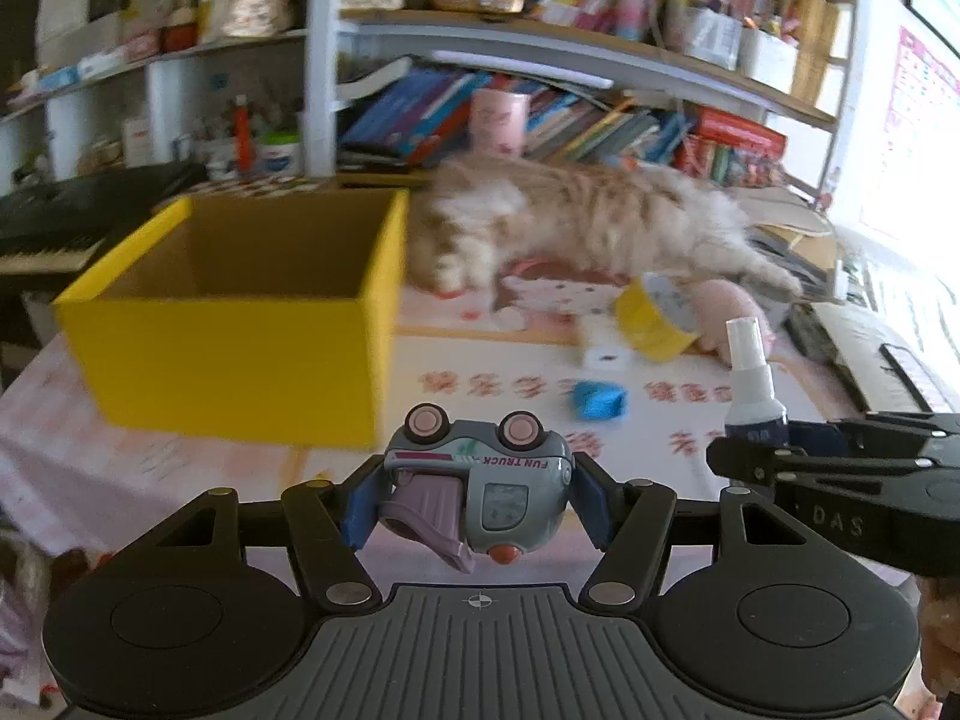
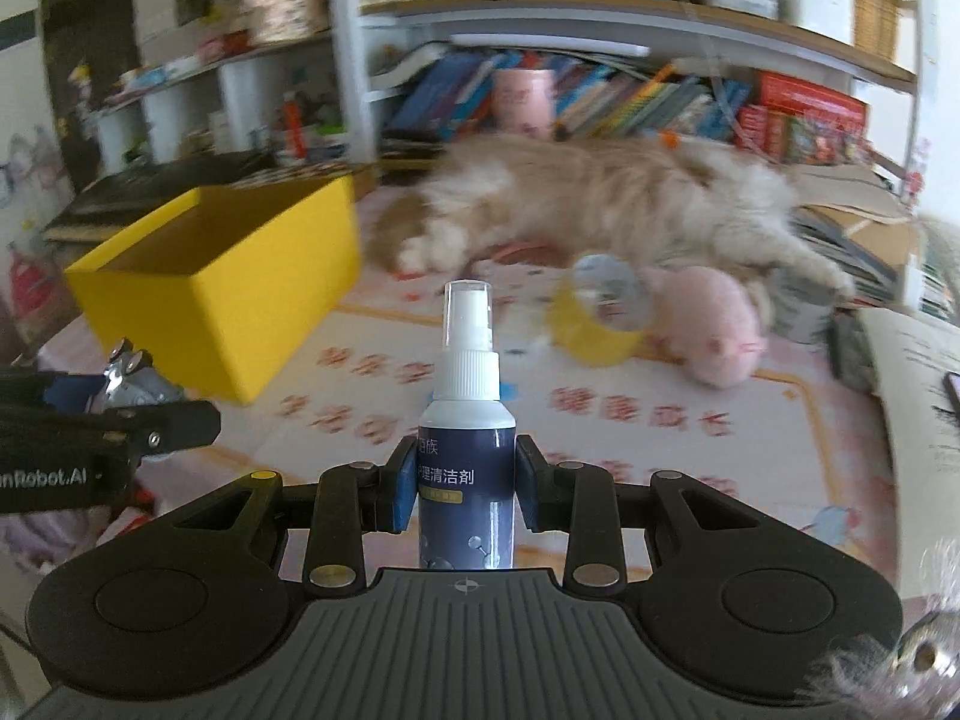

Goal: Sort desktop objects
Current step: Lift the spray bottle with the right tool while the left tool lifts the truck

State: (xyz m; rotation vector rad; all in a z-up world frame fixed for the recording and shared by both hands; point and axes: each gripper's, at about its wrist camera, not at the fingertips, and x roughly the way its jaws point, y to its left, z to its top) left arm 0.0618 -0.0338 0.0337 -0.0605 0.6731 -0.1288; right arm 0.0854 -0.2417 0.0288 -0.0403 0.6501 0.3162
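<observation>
My left gripper [image 1: 471, 495] is shut on a grey toy truck [image 1: 480, 480], held upside down with its pink wheels up, above the table in front of the open yellow box [image 1: 240, 354]. My right gripper [image 2: 467, 486] is shut on a spray bottle [image 2: 468, 432] with a white cap and dark blue label, held upright. In the left wrist view the bottle [image 1: 750, 384] and right gripper [image 1: 756, 450] show at the right. In the right wrist view the left gripper [image 2: 126, 396] with the truck [image 2: 129, 381] sits at the left, beside the yellow box [image 2: 240, 276].
A fluffy cat [image 1: 588, 222] lies across the back of the table. Near it are a yellow tape roll [image 1: 651, 318], a pink plush toy [image 2: 714, 324], a small white box [image 1: 603, 354] and a blue object [image 1: 597, 399]. Shelves of books stand behind; a keyboard [image 1: 54, 222] is left.
</observation>
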